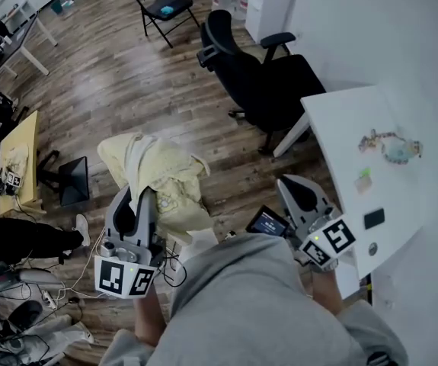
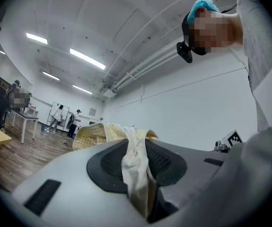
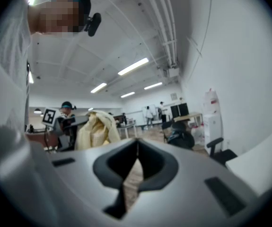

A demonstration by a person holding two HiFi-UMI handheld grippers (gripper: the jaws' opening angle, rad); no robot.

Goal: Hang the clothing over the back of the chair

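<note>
Out front, our left tongs [image 1: 144, 197] pinch the yellow garment [image 1: 165, 175] so it hangs free for draping on the black chair [image 1: 258, 78]; right tongs [image 1: 293, 185] closed, empty.

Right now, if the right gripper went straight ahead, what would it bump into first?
Probably the black chair, which stands a little right of the right gripper's line. Only floor shows before it, but depth is hard to judge.

Wood floor [image 1: 127, 75]: black office chair [image 1: 264, 82], folding chair [image 1: 165, 6], white table [image 1: 340, 128] standing.
</note>
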